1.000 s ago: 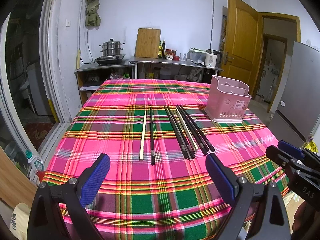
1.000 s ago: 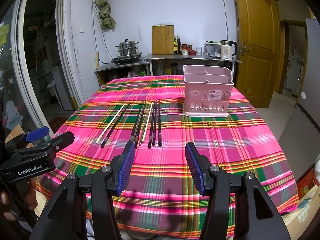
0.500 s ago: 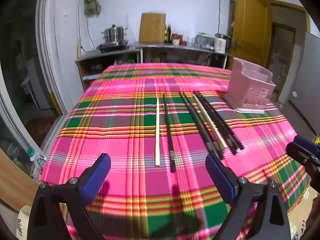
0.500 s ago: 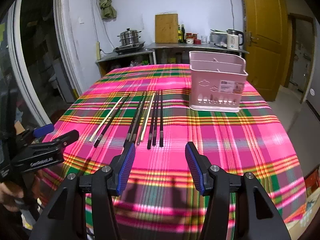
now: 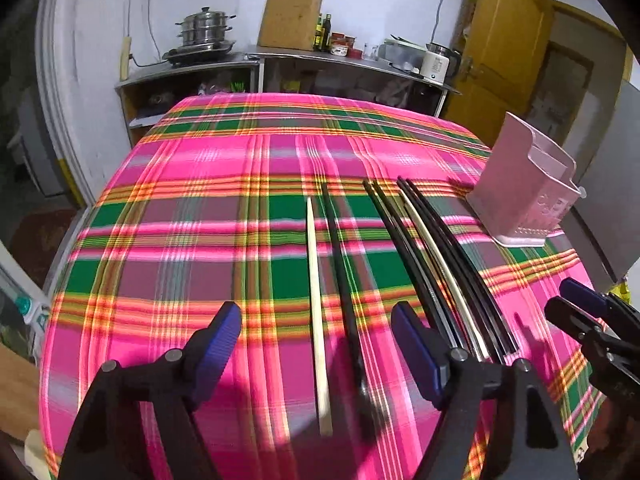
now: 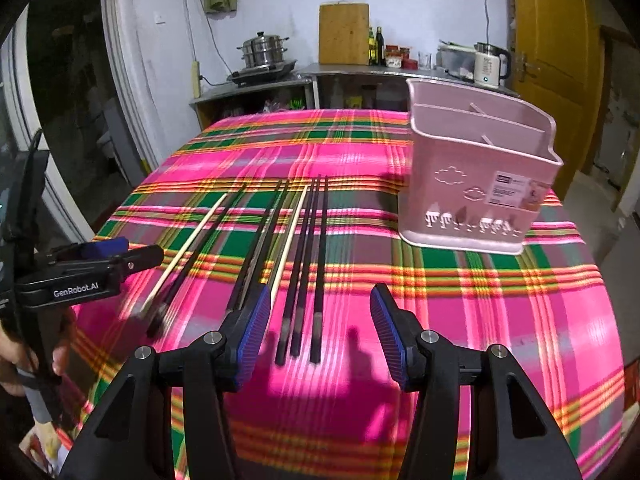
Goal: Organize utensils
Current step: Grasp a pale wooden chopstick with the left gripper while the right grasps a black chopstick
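Observation:
Several chopsticks lie side by side on the plaid tablecloth (image 5: 200, 240). On the left are a pale chopstick (image 5: 316, 300) and a black chopstick (image 5: 340, 272). My left gripper (image 5: 316, 320) hovers over their near ends with its jaws closing; the pads touch neither. The right-hand bundle (image 5: 440, 272) is mostly black. My right gripper (image 6: 320, 300) stands open above the near ends of three black chopsticks (image 6: 308, 248), holding nothing. A pink utensil holder (image 6: 472, 184) stands upright at the right, also seen as the holder (image 5: 524, 200). Each view catches the other gripper: left gripper (image 6: 112, 256), right gripper (image 5: 580, 312).
A metal counter (image 6: 360, 70) stands behind the table with a steamer pot (image 6: 264, 50), a cutting board (image 6: 344, 34) and a kettle (image 6: 490, 64). A yellow door (image 6: 556, 60) is at the right. A hand (image 6: 16, 364) holds the left gripper.
Both grippers have moved forward and down toward the chopsticks' near ends. The left gripper's jaws have narrowed. The chopsticks and the holder lie as before.

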The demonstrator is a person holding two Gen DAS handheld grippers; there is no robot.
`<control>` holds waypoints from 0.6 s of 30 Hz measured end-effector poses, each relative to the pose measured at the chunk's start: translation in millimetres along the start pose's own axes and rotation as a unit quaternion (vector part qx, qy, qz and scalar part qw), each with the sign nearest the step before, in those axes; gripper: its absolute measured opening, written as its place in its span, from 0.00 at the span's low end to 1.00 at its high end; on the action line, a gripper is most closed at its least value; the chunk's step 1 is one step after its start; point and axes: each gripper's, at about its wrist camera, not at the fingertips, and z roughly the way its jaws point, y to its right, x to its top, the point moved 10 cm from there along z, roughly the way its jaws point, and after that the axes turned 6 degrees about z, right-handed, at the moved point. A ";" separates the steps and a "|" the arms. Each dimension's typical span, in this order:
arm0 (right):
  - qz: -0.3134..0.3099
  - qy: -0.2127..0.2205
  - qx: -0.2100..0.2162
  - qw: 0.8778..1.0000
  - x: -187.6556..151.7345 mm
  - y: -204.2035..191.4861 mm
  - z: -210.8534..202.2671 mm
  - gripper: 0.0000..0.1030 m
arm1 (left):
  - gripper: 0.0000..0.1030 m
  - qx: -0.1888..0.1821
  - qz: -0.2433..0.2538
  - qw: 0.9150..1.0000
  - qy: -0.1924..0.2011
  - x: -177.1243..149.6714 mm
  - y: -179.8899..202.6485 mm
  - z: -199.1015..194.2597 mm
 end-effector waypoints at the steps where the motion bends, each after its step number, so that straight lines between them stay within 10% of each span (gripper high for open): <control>1: 0.003 -0.004 0.003 1.000 3.8 0.8 7.6 0.51 | 0.72 -0.001 -0.003 1.000 0.000 3.7 -0.6 4.5; 18: 0.007 -0.039 0.012 0.999 36.5 3.9 76.8 0.21 | 0.44 -0.016 0.006 0.999 -0.033 26.9 -8.1 60.3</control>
